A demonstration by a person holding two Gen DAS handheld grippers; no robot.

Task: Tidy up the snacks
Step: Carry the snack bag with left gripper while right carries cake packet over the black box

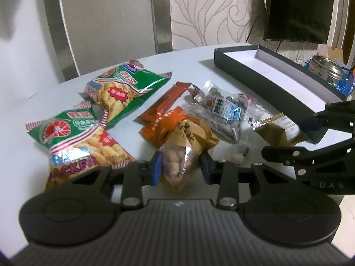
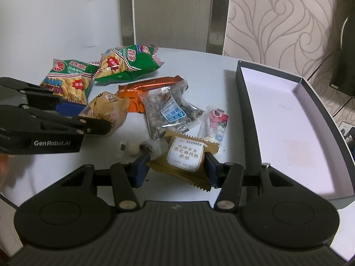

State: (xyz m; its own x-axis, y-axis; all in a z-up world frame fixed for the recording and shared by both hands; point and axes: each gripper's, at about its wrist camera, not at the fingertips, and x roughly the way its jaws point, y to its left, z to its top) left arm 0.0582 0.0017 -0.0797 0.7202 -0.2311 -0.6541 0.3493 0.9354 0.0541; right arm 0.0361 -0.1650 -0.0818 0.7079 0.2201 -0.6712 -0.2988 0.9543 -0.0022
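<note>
Snack packets lie in a heap on the pale table. My left gripper is open, its blue pads on either side of a yellow peanut bag, which also shows in the right wrist view. My right gripper is open around a brown cake packet with a white label; this packet appears in the left wrist view. Two green prawn cracker bags, orange packets, a clear seed bag and a small candy bag lie nearby.
An open dark box with a white inside stands on the right of the table, seen too in the left wrist view. A metal tin in blue wrap sits behind it. A loose round candy lies by the packets.
</note>
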